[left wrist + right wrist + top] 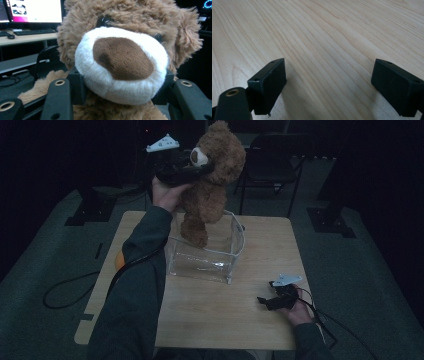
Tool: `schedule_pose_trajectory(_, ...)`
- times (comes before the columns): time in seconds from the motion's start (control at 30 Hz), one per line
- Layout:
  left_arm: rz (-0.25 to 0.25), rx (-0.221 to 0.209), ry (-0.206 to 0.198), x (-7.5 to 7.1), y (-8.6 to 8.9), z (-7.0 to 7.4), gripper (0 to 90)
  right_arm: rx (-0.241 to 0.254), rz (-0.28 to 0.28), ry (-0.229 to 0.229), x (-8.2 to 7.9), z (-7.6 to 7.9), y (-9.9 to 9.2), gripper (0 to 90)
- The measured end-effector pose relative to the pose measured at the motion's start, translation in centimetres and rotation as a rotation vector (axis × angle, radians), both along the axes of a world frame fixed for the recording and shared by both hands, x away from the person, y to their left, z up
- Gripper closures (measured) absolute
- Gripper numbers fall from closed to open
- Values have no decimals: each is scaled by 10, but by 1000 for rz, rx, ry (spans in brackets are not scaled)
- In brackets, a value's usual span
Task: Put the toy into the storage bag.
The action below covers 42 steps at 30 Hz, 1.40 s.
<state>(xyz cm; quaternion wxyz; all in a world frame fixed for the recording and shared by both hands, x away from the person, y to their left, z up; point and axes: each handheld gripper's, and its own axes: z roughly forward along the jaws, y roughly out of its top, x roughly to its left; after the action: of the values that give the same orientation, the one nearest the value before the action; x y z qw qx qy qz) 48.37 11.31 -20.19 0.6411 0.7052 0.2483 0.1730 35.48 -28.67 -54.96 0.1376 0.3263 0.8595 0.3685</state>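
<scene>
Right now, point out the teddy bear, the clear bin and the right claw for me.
teddy bear (220,160): high view, on its furry head.
clear bin (205,262): high view, on its near wall.
right claw (328,82): right gripper view, midway between its open jaws.

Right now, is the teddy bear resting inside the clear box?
No. The teddy bear hangs above the clear box, clamped at the neck by the left gripper.
</scene>
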Motion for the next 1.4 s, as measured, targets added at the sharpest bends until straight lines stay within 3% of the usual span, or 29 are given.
schedule_pose_trajectory(0.3, 20, 13, 19, 9, -4, -14, 437, 0, 0, -1, 0, 0, 0, 121)
schedule_pose_trajectory(0.73, 20, -1, 27, 19, -6, -27, 437, 0, 0, -3, 0, 0, 0, 121)
schedule_pose_trajectory(1.4, -54, 24, 39, 15, -23, -42, 436, 0, 1, -3, 0, 0, 0, 121)
